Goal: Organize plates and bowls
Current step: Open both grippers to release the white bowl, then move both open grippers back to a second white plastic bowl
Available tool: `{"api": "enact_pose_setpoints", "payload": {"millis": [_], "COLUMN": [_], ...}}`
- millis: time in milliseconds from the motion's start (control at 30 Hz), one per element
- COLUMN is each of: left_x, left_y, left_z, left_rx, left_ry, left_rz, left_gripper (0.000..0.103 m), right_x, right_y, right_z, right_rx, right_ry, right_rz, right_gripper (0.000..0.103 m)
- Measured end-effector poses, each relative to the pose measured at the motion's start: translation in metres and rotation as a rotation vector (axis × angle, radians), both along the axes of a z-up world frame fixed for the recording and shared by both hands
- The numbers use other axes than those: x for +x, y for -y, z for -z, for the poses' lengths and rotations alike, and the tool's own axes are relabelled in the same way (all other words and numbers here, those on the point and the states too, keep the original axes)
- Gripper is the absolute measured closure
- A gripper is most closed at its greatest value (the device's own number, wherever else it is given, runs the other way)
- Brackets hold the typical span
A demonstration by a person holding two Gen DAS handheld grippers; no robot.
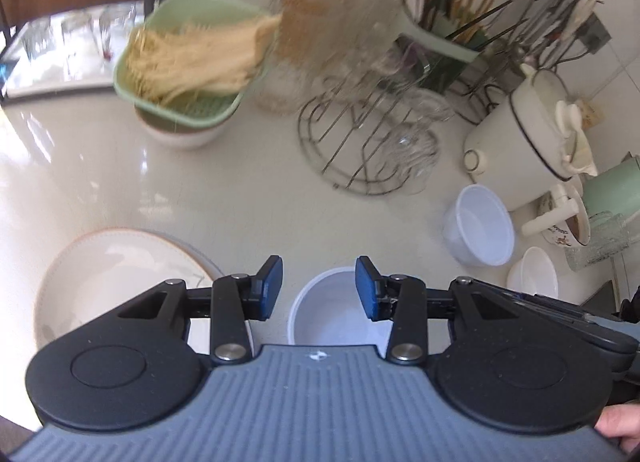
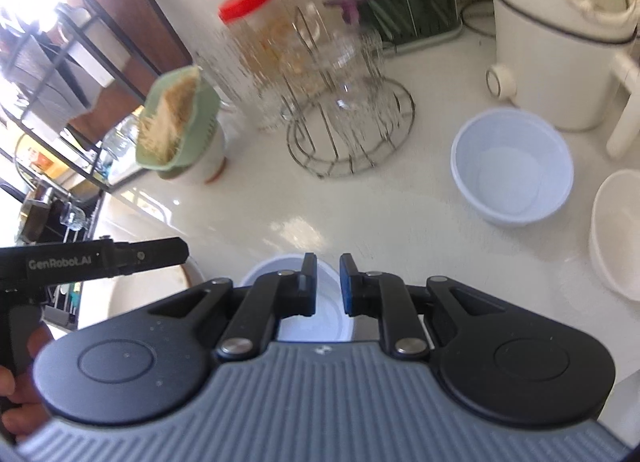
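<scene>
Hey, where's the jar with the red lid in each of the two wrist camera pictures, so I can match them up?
Left wrist view: the red-lidded jar stands top centre, just right of the green strainer basket.
Right wrist view: the jar is upper centre-left, behind the wire rack.
Shared landmark: the wire rack sits right of the jar in both views.
</scene>
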State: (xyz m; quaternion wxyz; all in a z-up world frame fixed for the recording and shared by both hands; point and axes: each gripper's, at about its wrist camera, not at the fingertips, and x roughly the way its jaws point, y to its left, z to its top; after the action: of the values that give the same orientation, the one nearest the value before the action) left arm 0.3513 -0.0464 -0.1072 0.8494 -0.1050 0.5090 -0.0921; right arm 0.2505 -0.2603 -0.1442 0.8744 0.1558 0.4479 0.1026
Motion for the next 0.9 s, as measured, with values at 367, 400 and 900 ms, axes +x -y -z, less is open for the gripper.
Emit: {"api": "enact_pose_setpoints", "payload": {"millis": [367,400,900], "left_x": [-0.026,-0.029,-0.071], "left_y": [0.021,0.023,0.022], "left_z": [-0.048,-0.051,-0.074], "left_rx": [0.020,0.022,0.045], "left_ry": [0.105,0.113,0.232], "left_rz": [0.032,0.032,-0.013], "left_gripper": [0.057,0.057,0.030], "right_x": [-0.035,-0.038,-0.089], "right_y": [0.010,0.012,0.023], "right_z": [-0.038,-0.039,-0.056], "right_rx": [-0.029,-0.027,-0.090], "right_ry": [0.133,0.136,0.266], "right_rz": [0.063,0.071,0.191], "right_gripper": [0.087,0.087,0.087]}}
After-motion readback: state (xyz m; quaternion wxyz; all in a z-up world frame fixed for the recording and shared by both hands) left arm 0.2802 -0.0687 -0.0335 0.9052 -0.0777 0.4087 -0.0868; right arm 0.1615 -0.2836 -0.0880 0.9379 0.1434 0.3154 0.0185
